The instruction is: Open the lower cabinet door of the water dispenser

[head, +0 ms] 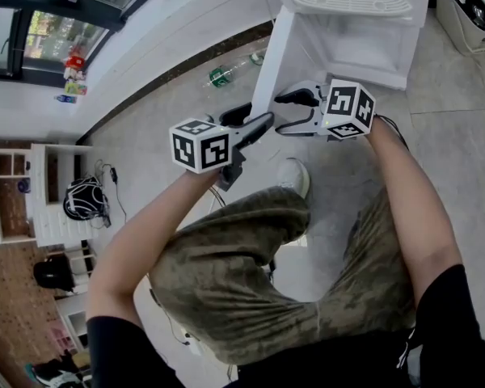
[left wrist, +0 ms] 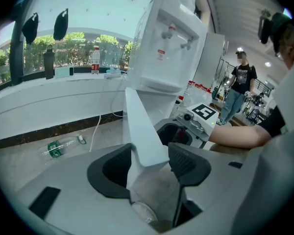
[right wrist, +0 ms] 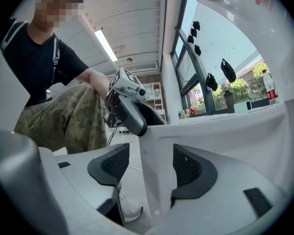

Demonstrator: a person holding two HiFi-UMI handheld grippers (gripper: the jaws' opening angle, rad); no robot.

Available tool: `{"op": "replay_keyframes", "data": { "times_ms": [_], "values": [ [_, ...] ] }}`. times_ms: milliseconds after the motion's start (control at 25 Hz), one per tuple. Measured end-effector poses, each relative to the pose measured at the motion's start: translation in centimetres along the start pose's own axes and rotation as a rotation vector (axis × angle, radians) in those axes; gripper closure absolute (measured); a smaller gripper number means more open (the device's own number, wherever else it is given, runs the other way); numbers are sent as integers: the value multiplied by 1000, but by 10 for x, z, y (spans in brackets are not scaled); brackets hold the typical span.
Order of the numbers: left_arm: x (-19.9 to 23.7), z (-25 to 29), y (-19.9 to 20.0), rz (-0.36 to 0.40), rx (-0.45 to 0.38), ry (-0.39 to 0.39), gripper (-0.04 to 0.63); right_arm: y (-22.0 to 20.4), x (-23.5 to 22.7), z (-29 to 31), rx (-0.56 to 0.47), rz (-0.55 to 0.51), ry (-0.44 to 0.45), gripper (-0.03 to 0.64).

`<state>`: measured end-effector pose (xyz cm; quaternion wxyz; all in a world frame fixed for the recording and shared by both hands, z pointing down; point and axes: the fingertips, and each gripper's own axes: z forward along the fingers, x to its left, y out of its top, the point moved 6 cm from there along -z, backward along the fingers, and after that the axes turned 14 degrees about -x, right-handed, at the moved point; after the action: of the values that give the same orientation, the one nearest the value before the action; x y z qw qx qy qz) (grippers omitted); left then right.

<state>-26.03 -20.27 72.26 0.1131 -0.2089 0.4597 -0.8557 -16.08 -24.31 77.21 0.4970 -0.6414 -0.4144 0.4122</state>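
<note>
Pinching cabinet door (left wrist: 137,116) edge: left gripper (left wrist: 151,154); right gripper (right wrist: 152,156) straddles it.

The white lower cabinet door (head: 272,63) I'm working stands swung open, edge-on at the head view's upper centre (a plain, thick slab), just left of the white water dispenser (head: 364,39).

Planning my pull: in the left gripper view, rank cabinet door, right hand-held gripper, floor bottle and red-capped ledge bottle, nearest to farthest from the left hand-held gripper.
1. cabinet door: between the jaws.
2. right hand-held gripper: just beyond, right of the door.
3. floor bottle: lower left, lying down.
4. red-capped bottle: upper left, on the window ledge.
</note>
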Motion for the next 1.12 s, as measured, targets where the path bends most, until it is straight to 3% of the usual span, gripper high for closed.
{"op": "replay_keyframes", "data": {
  "times_ms": [360,520,640,720,920,1120],
  "values": [
    [16,-9,-3,29,-73,-13,370,8,12,-6,-35,-14,-61,347],
    [30,-18,-3,41,-140,38,391,12,10,-9,-45,-24,-106,359],
    [43,-25,-4,52,-204,139,416,19,5,-8,-76,-41,-165,457],
    [51,-27,-5,46,-242,194,419,21,4,-7,-86,-42,-184,486],
    [58,-27,-5,73,-272,230,417,21,0,-3,-110,-17,-271,578],
    [64,-27,-6,86,-303,269,411,19,-19,-7,-150,36,-452,617]
  ]
}}
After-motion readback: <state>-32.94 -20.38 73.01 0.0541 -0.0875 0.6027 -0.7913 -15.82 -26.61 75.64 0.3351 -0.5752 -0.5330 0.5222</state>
